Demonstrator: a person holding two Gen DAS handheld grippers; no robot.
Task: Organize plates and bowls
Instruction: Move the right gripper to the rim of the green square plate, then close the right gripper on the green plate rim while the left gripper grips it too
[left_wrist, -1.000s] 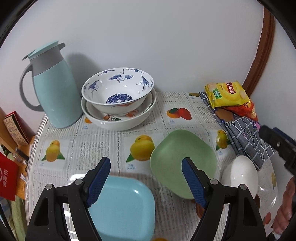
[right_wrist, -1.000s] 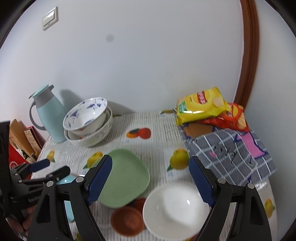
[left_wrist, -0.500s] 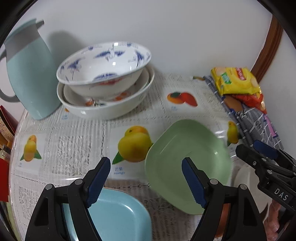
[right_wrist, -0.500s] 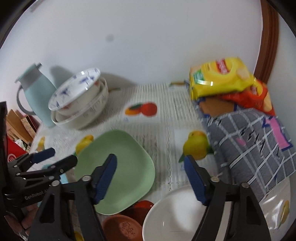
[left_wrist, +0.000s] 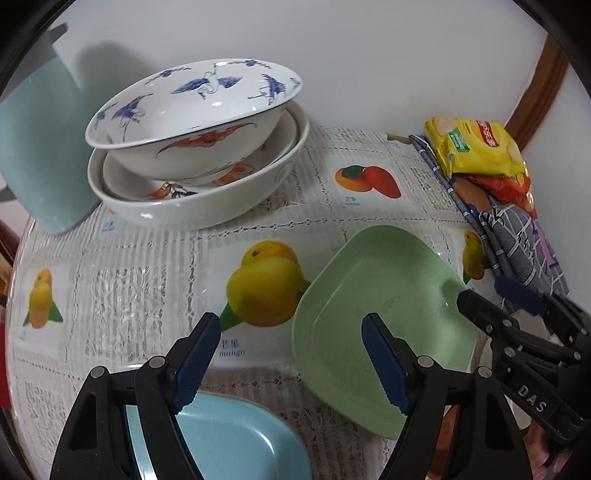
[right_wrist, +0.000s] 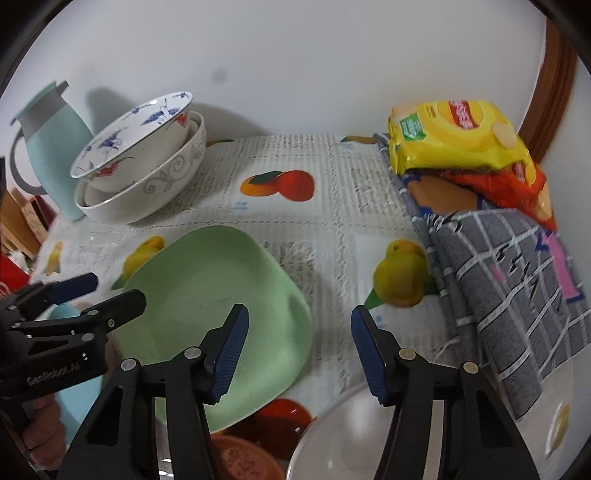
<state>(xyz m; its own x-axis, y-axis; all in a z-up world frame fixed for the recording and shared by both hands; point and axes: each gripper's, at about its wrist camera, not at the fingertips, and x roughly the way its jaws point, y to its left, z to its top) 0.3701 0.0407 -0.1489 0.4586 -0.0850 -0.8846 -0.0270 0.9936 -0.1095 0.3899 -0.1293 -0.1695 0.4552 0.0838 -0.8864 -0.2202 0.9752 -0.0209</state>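
Observation:
A green square plate lies mid-table. A light blue plate lies near the front left. A blue-patterned bowl sits nested in a larger white bowl at the back left. A white bowl and a small red-brown dish sit at the front. My left gripper is open and empty, over the green plate's left edge. My right gripper is open and empty, over the green plate's right edge.
A light blue jug stands at the back left. Snack bags and a grey checked cloth lie on the right. A fruit-print cloth covers the table, with a wall behind.
Both grippers have moved forward and down toward the green plate, which looms larger now. Both stayed open and empty.

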